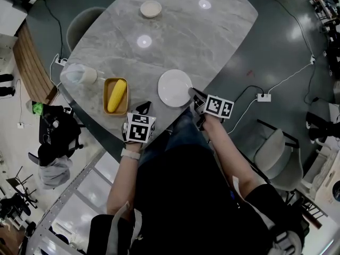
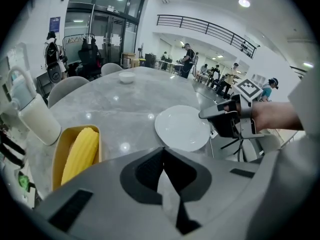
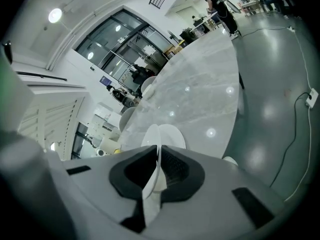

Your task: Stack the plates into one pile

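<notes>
Right gripper (image 1: pixel 193 94) clamped tight on plate (image 1: pixel 174 87) rim at near table edge; left gripper (image 1: pixel 144 108) closed, empty. Lift level, carry to far dish (image 1: pixel 151 8), centre it.

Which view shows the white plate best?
The head view: the white plate appears round from above, the right gripper shut on its rim. The left gripper view shows the white plate nearly whole but flattened, at a slant. The right gripper view shows only part of it above its jaws.
</notes>
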